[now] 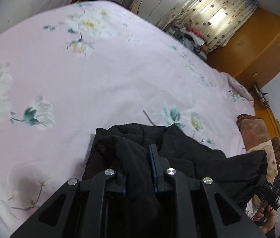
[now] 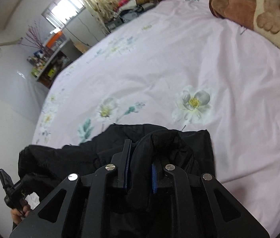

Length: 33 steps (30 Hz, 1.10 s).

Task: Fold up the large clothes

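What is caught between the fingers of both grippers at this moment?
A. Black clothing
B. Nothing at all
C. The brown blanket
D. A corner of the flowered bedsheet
A: a bunch of the black clothing sits between the fingers of the left gripper and of the right gripper, above the pink flowered bedsheet; the brown blanket lies apart at the bed's edge.

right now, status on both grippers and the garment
Left gripper and right gripper each clamp black garment. It bunches on floral bedsheet. Nothing obstructing.
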Motion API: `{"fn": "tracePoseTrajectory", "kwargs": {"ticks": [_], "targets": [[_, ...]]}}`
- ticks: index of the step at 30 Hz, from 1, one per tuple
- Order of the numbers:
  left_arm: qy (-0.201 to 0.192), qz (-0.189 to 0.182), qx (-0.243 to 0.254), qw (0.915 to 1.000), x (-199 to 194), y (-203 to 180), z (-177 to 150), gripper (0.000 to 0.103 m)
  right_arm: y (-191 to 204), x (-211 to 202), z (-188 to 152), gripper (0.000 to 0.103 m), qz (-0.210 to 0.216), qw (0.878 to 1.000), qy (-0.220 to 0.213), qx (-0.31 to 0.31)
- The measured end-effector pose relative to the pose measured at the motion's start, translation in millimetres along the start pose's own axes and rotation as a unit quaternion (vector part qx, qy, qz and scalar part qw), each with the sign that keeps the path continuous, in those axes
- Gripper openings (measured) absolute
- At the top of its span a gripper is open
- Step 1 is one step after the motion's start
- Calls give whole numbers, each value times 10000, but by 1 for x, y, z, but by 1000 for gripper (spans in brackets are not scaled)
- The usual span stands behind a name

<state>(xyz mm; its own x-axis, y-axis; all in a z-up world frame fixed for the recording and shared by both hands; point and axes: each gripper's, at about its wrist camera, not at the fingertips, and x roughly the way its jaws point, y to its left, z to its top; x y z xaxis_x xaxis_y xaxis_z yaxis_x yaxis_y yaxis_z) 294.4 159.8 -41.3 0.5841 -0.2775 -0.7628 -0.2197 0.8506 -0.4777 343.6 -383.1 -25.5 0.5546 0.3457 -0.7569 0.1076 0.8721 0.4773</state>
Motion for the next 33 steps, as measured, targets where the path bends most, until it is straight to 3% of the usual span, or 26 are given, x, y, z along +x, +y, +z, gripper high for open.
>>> {"fn": "tracePoseTrajectory", "kwargs": {"ticks": [3, 5, 7, 11, 13, 18, 20, 23, 27, 30, 33], "targets": [[191, -93, -75, 9997, 16, 4, 5, 25, -13, 23, 3, 21, 33, 9994, 204, 295], [276, -303, -141, 9991, 11, 4, 9, 33, -17, 21, 6, 24, 162, 9987, 193, 445], [170, -640, -130, 9977, -2, 4, 13, 52, -18, 10, 12, 33, 474, 9976, 99, 496], [68, -1056, -322, 9939, -23, 3, 21, 64, -14, -13, 17, 65, 991, 9934, -192, 548], [-45, -1087, -298, 9936, -31, -1, 24, 71, -7, -26, 20, 66, 1029, 9929, -411, 444], [-804, -743, -130, 9939, -60, -4, 30, 83, 19, -55, 12, 67, 453, 9935, -948, -431], [-914, -680, -95, 9934, -68, -6, 29, 85, 31, -59, 3, 67, 251, 9906, -1067, -816], [-690, -708, 270, 9947, -60, -20, 10, 85, 54, -55, -23, 67, 112, 9842, -1092, -1387], [-155, -690, 1084, 9916, -29, -49, -34, 85, 75, -25, -70, 67, -64, 9756, -813, -2038], [-66, -308, 1617, 9863, -2, -68, -51, 84, 79, 9, -91, 67, -326, 9712, -485, -2309], [-392, 375, 2012, 9780, 17, -77, -39, 84, 76, 38, -78, 67, -840, 9618, -550, -2546]]}}
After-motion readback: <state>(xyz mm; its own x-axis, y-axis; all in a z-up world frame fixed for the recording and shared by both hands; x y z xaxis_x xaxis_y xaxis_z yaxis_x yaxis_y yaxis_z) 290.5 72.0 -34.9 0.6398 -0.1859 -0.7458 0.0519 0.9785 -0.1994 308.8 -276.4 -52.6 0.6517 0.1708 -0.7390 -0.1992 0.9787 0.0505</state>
